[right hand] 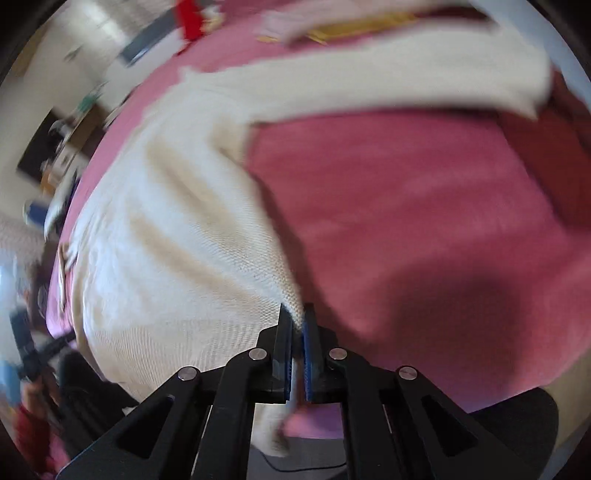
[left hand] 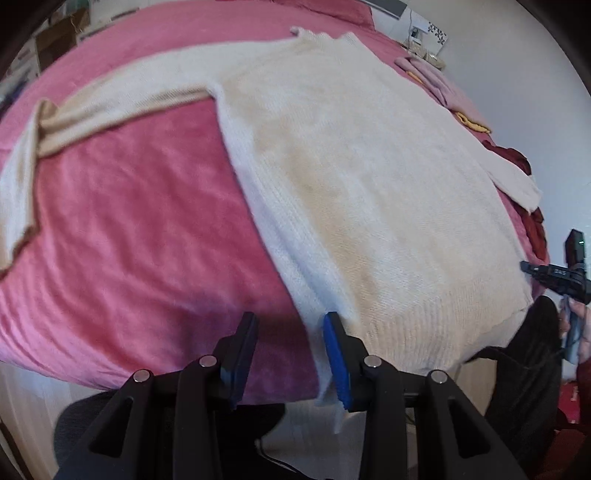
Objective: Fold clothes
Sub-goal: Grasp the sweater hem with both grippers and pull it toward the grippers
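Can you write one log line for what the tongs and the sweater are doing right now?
right tongs: shut on cream sweater hem corner | left tongs: open at other corner | sweater: flat on pink blanket

The right wrist view is smeared by motion: the shelves and clutter (right hand: 62, 155) along its left edge cannot be made out, nor the red and yellow items (right hand: 332, 29) at the top. The sweater's hem corner (right hand: 291, 306) disappears between the right gripper's (right hand: 297, 347) jaws. In the left wrist view the sweater's far sleeve end (left hand: 11, 206) is cut off by the picture's edge (its cuff unseen), and the dark red clothes (left hand: 532, 221) lie partly hidden under the other sleeve.
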A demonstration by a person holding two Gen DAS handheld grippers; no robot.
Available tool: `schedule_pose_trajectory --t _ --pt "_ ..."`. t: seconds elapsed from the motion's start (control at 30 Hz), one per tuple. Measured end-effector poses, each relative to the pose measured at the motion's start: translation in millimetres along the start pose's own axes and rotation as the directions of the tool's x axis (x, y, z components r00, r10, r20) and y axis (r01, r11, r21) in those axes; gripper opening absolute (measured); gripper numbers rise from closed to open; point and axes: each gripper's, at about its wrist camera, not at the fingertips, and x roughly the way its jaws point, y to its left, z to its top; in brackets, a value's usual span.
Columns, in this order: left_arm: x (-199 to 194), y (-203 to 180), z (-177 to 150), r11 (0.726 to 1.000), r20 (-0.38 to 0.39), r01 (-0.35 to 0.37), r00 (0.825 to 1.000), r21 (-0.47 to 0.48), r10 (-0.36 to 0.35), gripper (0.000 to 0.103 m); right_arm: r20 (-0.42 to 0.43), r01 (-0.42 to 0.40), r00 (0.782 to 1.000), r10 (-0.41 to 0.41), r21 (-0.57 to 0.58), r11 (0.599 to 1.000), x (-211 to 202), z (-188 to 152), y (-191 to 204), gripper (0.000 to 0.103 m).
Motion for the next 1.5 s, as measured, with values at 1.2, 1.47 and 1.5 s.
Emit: schedule_pose_trajectory --t 1.2,1.47,1.5 --pt "-34 9 45 0.999 -0.090 -0.006 0.996 0.042 0.009 0.004 -0.158 -0.233 0.965 0.209 -0.156 0.960 -42 -12 45 0.015" --pt "14 16 18 0.988 -0.272 -0.128 0.951 0.087 0.147 0.010 -0.249 -0.069 0.968 0.016 -0.207 0.976 1 -29 27 0.023" --pt "7 14 17 0.988 -0.253 -0.124 0.957 0.095 0.145 0.012 -0.237 -0.088 0.971 0.041 -0.193 0.977 -3 -29 25 0.030"
